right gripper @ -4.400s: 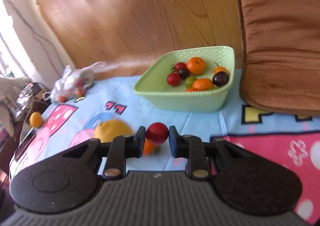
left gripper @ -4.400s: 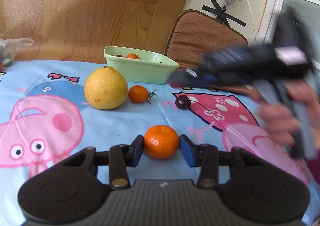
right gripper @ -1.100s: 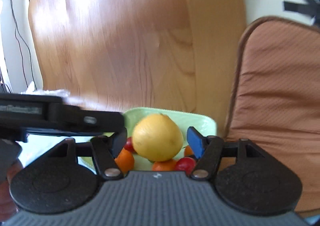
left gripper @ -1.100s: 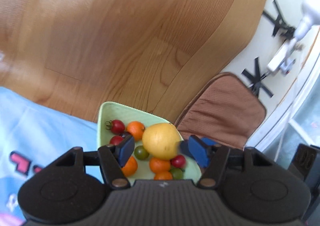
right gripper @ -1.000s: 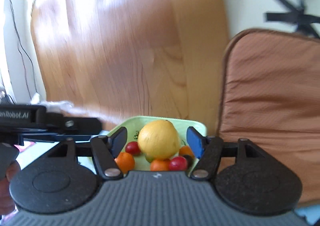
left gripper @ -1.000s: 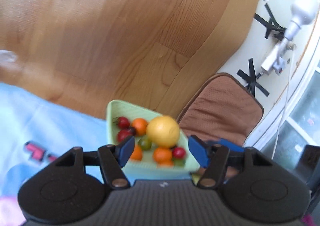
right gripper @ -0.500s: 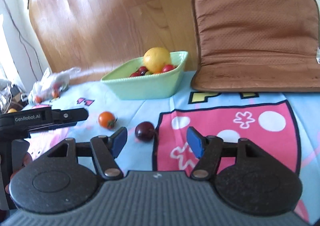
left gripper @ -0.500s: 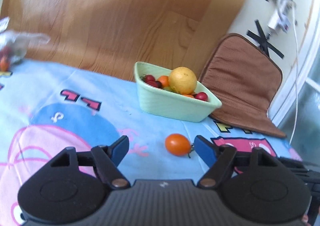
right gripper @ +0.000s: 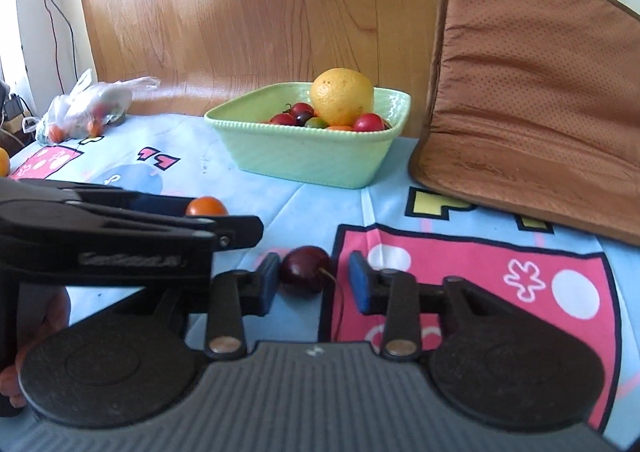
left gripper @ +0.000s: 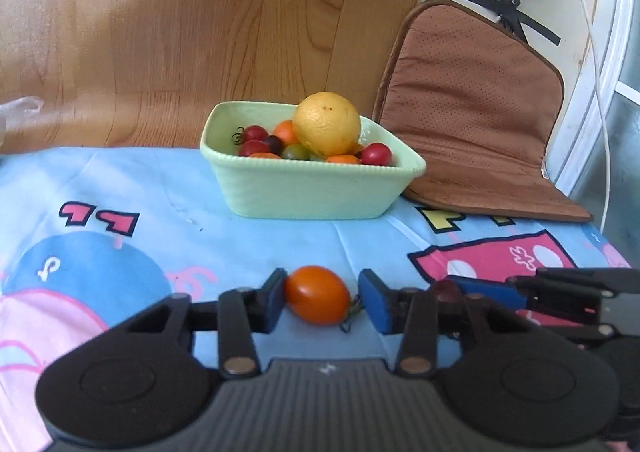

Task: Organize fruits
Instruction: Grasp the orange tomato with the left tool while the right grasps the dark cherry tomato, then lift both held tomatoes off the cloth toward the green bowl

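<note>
A pale green bowl (left gripper: 304, 192) stands on the cartoon tablecloth, holding a large yellow citrus (left gripper: 326, 123) and several small red, orange and green fruits. It also shows in the right wrist view (right gripper: 316, 156). My left gripper (left gripper: 322, 302) is open around an orange tomato (left gripper: 318, 300) that lies on the cloth; its left pad touches it. My right gripper (right gripper: 314, 282) is open around a dark cherry (right gripper: 305, 270) with a stem, also on the cloth. The left gripper's body (right gripper: 120, 236) crosses the right wrist view, with the tomato (right gripper: 205, 206) behind it.
A brown cushion (left gripper: 476, 108) leans against the wall right of the bowl. A plastic bag of fruit (right gripper: 86, 106) lies at the far left of the table. A wooden board stands behind. A white cable hangs at the right.
Both grippers have come down from the bowl to the cloth and forward, so the tomato now sits between the left fingers and the cherry between the right fingers. The yellow citrus stays in the bowl.
</note>
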Demonstrator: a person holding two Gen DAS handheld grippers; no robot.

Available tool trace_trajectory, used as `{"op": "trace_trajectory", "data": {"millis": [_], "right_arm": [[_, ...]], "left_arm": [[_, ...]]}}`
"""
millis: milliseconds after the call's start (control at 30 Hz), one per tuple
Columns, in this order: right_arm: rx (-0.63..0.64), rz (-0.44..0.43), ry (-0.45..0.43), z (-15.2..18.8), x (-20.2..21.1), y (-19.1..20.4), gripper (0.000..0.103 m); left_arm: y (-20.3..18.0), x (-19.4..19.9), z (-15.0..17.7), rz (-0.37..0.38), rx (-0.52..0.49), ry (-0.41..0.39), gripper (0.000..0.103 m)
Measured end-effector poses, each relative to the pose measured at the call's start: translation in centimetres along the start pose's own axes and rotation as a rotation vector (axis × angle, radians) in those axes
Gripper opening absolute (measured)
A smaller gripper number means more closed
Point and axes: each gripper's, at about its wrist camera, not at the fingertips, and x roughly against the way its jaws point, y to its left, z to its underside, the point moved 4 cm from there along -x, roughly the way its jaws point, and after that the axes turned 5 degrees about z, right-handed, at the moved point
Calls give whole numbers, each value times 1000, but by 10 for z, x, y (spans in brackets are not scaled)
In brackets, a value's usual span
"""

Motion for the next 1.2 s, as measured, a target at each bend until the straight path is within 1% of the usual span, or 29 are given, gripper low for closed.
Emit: {"op": "trace_trajectory", "data": {"millis": [67,100,167,267,400,467,567,600,667,700,733,767,833,967,1067,1167,1200], "right_arm": [[3,-1,1,3,6,3,29],[-5,-16,5,5,11,5,29],[-15,-59,12,12,26,12,29],[17,-110,3,29,53,28,29],[43,-157,4,54,88,45,29],[51,-179,-2,64,101,51,29],[99,-151,-15,74,105,60,30],[112,-141,-32,76,105,63,30],[130,-119,-43,77,106,65,30],[136,-117,-42,78,107,66,31],[140,-120,-41,78,107,66,35],[140,-123,-41,78,109,66,36],[141,-124,-44,80,112,65,47],[165,-113,-46,85,112,66,48],[174,-113,-51,86,113,67,48],[181,-108,-52,84,111,68,48],[188,-104,-53,84,111,68,48]], "left_arm": [[-2,10,7,4,-1,-2,35],[-2,18,12,16,7,-4,33],[-2,36,24,51,36,-4,32],[-4,69,49,85,54,-3,32],[-10,110,79,98,52,-18,32],[-13,122,89,87,37,-33,32],[-21,126,97,64,-18,-41,33],[-23,128,98,54,-29,-46,34],[-27,132,99,37,-50,-54,42],[-29,134,100,30,-58,-57,49],[-31,138,101,28,-69,-62,56],[-34,142,103,26,-84,-70,61],[-39,149,107,19,-110,-84,62],[-37,153,114,9,-91,-71,62],[-37,154,114,-5,-93,-77,62],[-35,152,114,-18,-92,-72,60],[-34,151,113,-18,-82,-64,58]]}}
